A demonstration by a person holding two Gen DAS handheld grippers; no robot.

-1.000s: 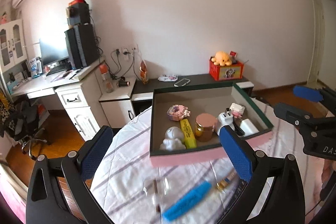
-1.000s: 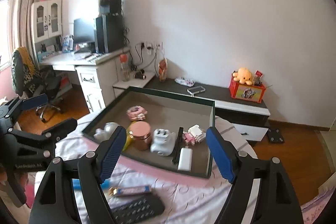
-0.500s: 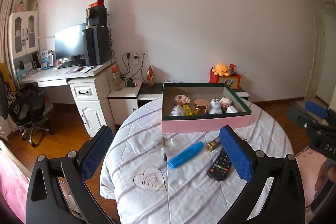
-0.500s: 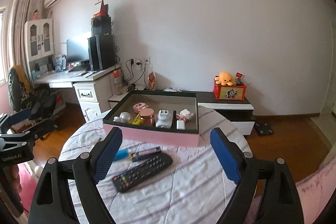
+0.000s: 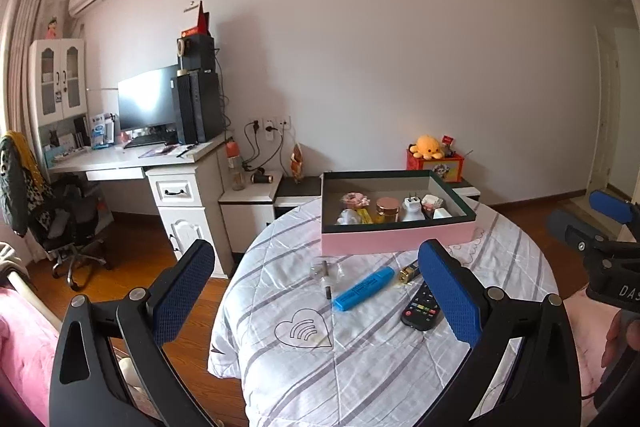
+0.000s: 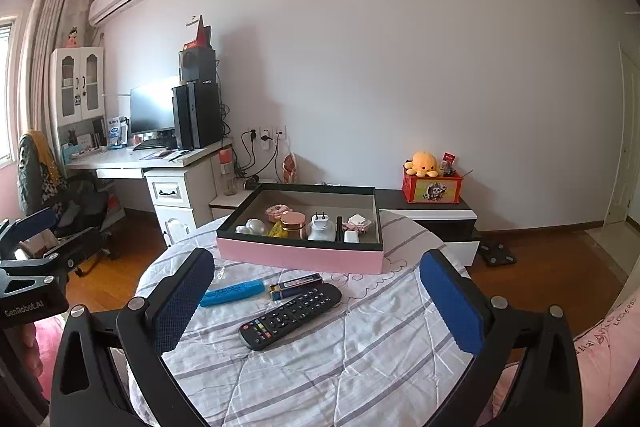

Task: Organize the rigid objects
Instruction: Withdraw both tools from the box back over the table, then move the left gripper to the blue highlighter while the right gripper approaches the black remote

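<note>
Remote (image 5: 420, 309) partly hidden behind left gripper's (image 5: 316, 291) fingers (image 5: 448, 295).

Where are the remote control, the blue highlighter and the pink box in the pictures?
remote control (image 6: 290, 315), right wrist view, middle of its keypad.
blue highlighter (image 5: 363, 288), left wrist view, middle of its barrel.
pink box (image 6: 300, 257), right wrist view, its pink front wall.

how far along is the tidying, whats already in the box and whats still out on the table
Partly done. The pink box already holds a row of small things, among them a gold-lidded jar and a white plug. Nothing is in hand: the left gripper is open and empty, and the right gripper is opening with nothing between its jaws. Left on the table: the remote, blue marker, lighter and a clear piece.
</note>
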